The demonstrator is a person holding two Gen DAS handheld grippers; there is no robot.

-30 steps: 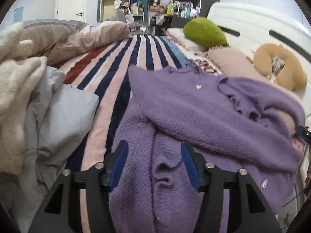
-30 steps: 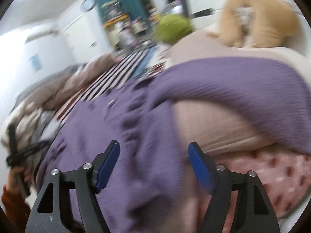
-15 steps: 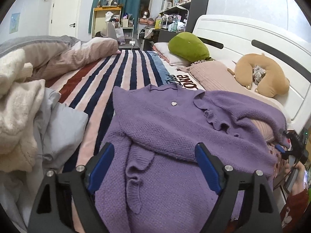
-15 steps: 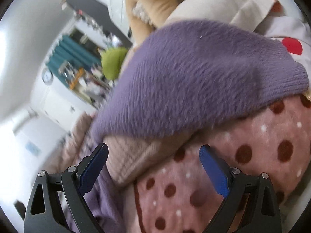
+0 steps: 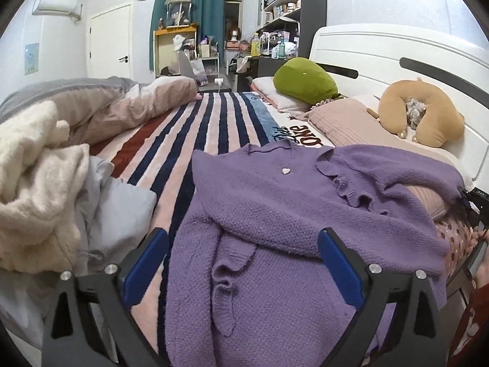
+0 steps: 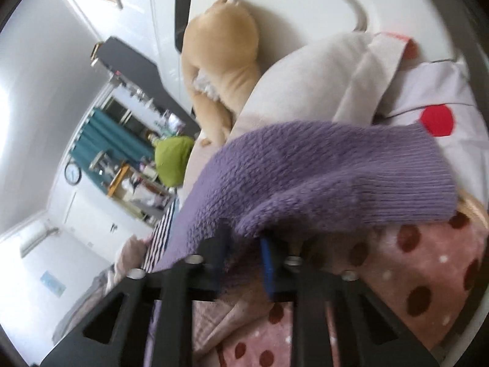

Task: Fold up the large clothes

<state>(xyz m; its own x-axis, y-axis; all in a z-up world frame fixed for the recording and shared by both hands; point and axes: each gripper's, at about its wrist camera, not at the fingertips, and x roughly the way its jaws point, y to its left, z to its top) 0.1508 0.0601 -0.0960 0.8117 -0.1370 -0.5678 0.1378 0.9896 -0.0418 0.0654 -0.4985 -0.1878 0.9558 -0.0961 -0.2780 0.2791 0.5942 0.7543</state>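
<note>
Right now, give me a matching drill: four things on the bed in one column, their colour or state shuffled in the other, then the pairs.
Things:
1. sweater
2. neck pillow
3. left tool
4. right tool

Descriptions:
A. tan, by the headboard
B. shut on a knit sleeve
C. purple, spread on the striped blanket
D. wide apart, jaws opening, pads touching nothing

Pairs: 1-C, 2-A, 3-D, 4-B
</note>
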